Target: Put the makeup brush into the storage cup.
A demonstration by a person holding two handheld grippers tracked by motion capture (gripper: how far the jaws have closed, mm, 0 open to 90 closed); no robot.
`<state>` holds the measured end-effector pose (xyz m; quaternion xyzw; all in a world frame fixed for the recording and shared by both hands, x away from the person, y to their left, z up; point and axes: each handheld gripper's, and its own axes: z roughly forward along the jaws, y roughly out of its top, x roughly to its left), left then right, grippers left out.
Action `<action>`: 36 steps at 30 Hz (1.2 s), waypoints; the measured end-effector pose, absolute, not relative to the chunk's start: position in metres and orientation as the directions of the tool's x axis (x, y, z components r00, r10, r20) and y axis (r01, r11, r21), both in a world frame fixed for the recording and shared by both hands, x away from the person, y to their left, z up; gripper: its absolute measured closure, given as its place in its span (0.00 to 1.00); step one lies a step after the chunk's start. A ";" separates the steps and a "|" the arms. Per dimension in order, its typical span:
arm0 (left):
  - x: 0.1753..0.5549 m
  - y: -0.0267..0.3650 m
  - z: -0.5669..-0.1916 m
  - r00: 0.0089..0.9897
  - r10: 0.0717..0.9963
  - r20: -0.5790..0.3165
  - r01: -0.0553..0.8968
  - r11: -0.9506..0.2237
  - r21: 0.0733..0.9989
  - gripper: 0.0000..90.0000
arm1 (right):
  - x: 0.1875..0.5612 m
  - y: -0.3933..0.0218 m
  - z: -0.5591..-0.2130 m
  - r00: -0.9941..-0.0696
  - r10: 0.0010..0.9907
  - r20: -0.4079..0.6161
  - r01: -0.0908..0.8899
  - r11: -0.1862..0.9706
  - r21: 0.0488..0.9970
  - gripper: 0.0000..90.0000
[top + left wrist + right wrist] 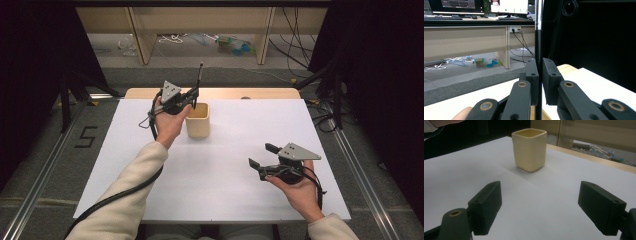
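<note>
A cream square cup (198, 121) stands on the white table top (225, 175), left of centre toward the far edge. My left gripper (193, 96) hovers at the cup's far-left rim, shut on a thin black pen (199, 75) that stands nearly upright above the cup. In the left gripper view the pen (538, 45) runs straight up between the two closed pads of my left gripper (540, 72). My right gripper (260, 156) rests low at the near right, open, nothing between its jaws. It (541, 195) faces the cup (530, 148), which stands well beyond its fingertips.
A wooden strip (215, 93) borders the table's far edge. Beyond it are wooden shelf legs (142, 37) and loose cables and clutter on the floor (235, 45). Black curtains (380, 75) close both sides. A desk with monitors (509, 6) stands beyond the table.
</note>
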<state>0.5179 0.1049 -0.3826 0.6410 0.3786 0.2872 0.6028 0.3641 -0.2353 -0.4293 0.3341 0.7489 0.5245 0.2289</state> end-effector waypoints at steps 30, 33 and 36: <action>0.522 0.101 -0.388 0.553 0.829 -0.080 0.146 -0.002 0.989 0.93 | 0.363 -0.236 -0.429 -0.680 0.732 0.031 0.288 0.229 0.930 0.23; 0.522 0.100 -0.390 0.553 0.828 -0.086 0.148 0.004 0.989 0.93 | 0.363 -0.236 -0.429 -0.678 0.734 0.030 0.288 0.228 0.930 0.23; 0.523 0.100 -0.391 0.554 0.828 -0.090 0.149 0.008 0.989 0.93 | 0.362 -0.237 -0.428 -0.676 0.736 0.027 0.299 0.241 0.923 0.23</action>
